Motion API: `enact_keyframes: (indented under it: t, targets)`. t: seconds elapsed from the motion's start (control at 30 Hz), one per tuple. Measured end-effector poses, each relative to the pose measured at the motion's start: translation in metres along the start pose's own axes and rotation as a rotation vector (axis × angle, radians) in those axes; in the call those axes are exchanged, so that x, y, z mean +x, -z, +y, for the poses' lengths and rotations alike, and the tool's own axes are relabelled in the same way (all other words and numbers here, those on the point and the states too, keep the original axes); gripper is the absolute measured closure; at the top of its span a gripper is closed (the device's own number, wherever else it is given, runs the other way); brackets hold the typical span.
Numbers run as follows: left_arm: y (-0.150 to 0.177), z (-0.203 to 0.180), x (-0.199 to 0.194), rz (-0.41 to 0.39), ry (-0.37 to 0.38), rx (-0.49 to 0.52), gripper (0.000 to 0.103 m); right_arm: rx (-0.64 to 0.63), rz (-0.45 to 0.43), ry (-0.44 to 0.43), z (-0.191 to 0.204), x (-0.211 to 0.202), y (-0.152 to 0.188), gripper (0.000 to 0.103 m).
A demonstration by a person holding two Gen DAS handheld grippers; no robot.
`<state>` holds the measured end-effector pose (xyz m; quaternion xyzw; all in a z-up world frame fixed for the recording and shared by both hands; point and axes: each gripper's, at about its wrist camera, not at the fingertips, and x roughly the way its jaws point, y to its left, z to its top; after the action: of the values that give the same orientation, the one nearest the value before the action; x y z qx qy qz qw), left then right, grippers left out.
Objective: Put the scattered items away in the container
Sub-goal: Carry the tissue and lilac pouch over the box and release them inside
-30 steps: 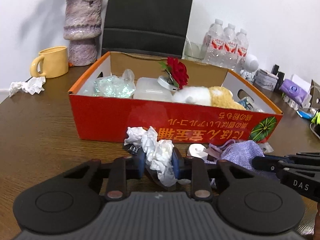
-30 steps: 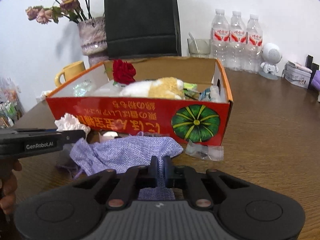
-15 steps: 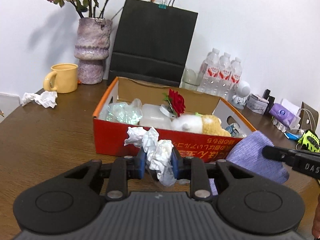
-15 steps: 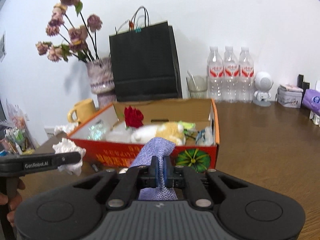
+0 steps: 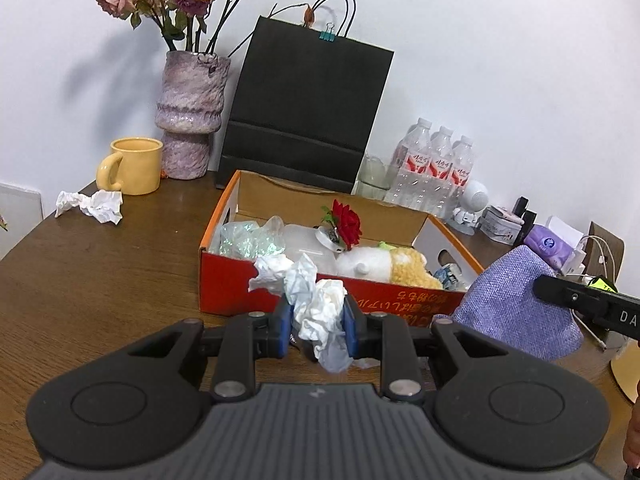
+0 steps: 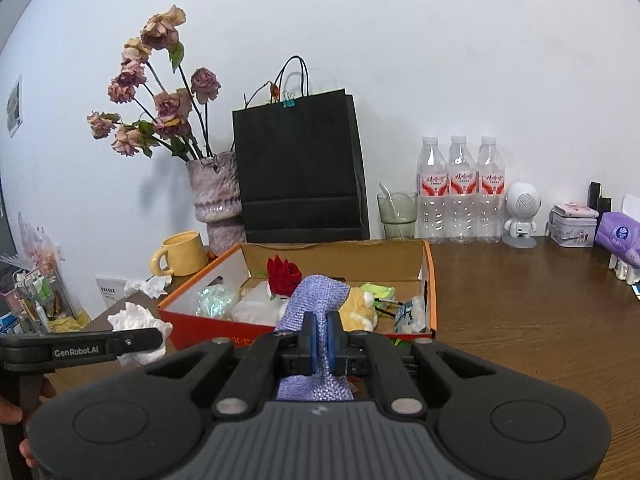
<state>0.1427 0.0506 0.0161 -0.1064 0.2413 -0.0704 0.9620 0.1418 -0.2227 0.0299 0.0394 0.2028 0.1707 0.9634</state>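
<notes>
Both grippers hover before the box's [image 5: 280, 300] front wall — left gripper [image 5: 314, 326] clamping crumpled tissue [image 5: 316, 300], right gripper [image 6: 321, 342] pinching the purple cloth [image 6: 316, 300] — lifted, I judge, to clear it.

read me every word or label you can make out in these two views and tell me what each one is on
"GenRobot.AI": side of the left gripper, seen from the right wrist.
"DA", cut off by the frame edge: right gripper.
Box front print: upside down, unreadable.
Water bottles labels: too small.
Purple pack logo: too blurred.

Crumpled white tissue [image 5: 320, 312], purple cloth [image 6: 320, 300] held above red box [image 5: 240, 284].
</notes>
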Motion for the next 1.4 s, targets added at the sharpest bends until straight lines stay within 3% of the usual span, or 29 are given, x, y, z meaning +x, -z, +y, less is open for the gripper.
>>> enact_keyframes:
  t: [0.23, 0.4, 0.6, 0.87, 0.9, 0.93, 0.97, 1.0, 1.03, 1.07, 1.1, 1.23, 1.4]
  targets:
    - [-0.021, 0.001, -0.003, -0.025, 0.023, -0.005, 0.077, -0.008, -0.035, -0.016, 0.005, -0.003, -0.019, 0.099]
    - [-0.053, 0.002, 0.012, -0.058, 0.027, 0.0, 0.077, -0.003, -0.082, -0.02, 0.004, 0.013, -0.053, 0.099]
    - [-0.085, 0.008, 0.066, -0.049, 0.005, -0.016, 0.077, 0.03, -0.064, 0.008, -0.009, 0.078, -0.085, 0.099]
    - [-0.094, 0.027, 0.162, 0.006, -0.029, -0.042, 0.077, 0.106, 0.026, 0.049, -0.04, 0.186, -0.08, 0.099]
    - [-0.093, 0.028, 0.171, 0.022, -0.029, -0.036, 0.075, 0.111, 0.041, 0.053, -0.043, 0.197, -0.079, 0.098]
    - [-0.092, 0.029, 0.18, 0.042, -0.027, -0.034, 0.067, 0.108, 0.066, 0.057, -0.046, 0.208, -0.077, 0.097]
    - [-0.09, 0.03, 0.186, 0.055, -0.033, -0.037, 0.059, 0.097, 0.091, 0.068, -0.046, 0.216, -0.075, 0.089]
    - [-0.088, 0.03, 0.191, 0.061, -0.038, -0.036, 0.033, 0.082, 0.108, 0.104, -0.046, 0.223, -0.072, 0.075]
    - [-0.086, 0.03, 0.193, 0.054, -0.044, -0.028, 0.015, 0.066, 0.109, 0.133, -0.045, 0.225, -0.069, 0.06]
    - [-0.085, 0.029, 0.193, 0.045, -0.049, -0.017, 0.01, 0.053, 0.112, 0.156, -0.045, 0.228, -0.065, 0.023]
    - [-0.084, 0.028, 0.193, 0.044, -0.055, -0.001, 0.003, 0.043, 0.126, 0.161, -0.045, 0.231, -0.064, 0.003]
    - [-0.085, 0.025, 0.189, 0.037, -0.104, 0.019, 0.0, 0.043, 0.152, 0.105, -0.045, 0.232, -0.062, 0.005]
    - [-0.085, 0.029, 0.186, 0.041, -0.115, -0.003, 0.0, 0.025, 0.159, 0.105, -0.039, 0.226, -0.06, 0.005]
